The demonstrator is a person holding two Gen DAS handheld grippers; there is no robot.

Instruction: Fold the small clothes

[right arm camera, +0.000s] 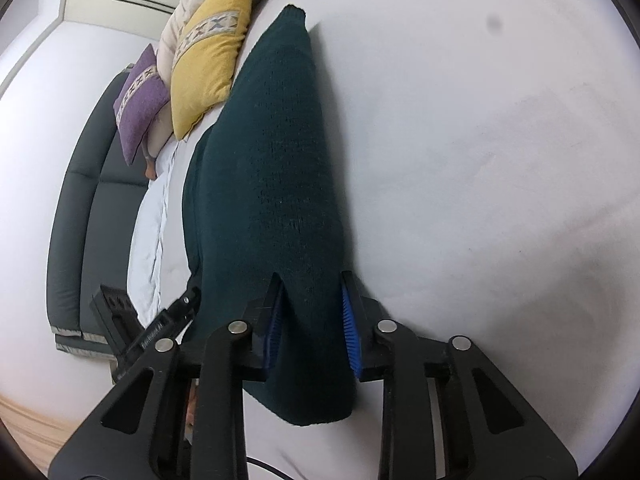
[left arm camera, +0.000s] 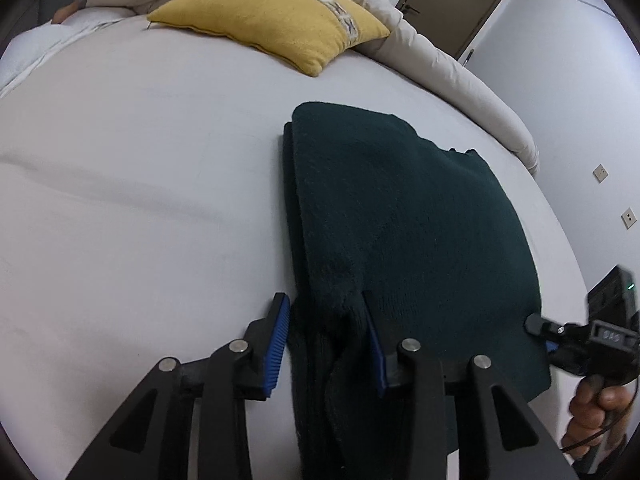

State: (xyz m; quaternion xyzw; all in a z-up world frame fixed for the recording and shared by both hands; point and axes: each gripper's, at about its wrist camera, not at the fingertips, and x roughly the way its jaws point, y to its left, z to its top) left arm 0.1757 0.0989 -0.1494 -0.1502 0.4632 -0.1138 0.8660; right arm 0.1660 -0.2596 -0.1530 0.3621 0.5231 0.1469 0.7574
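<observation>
On the bed [left arm camera: 120, 200], folded dark knit [left arm camera: 400, 220] lies soft, thick, floppy; left claw [left arm camera: 326, 344] part-open astride its near edge, right claw [right arm camera: 312, 320] pinching a corner; best gripped at layered edges.

We see our left hand-held gripper [left arm camera: 326, 344], black angular linkage arms, round silver pivot screws, ribbed blue pads, our right hand-held gripper [right arm camera: 310, 324] built alike, thin black cable [left arm camera: 592, 438] trailing from its handle
</observation>
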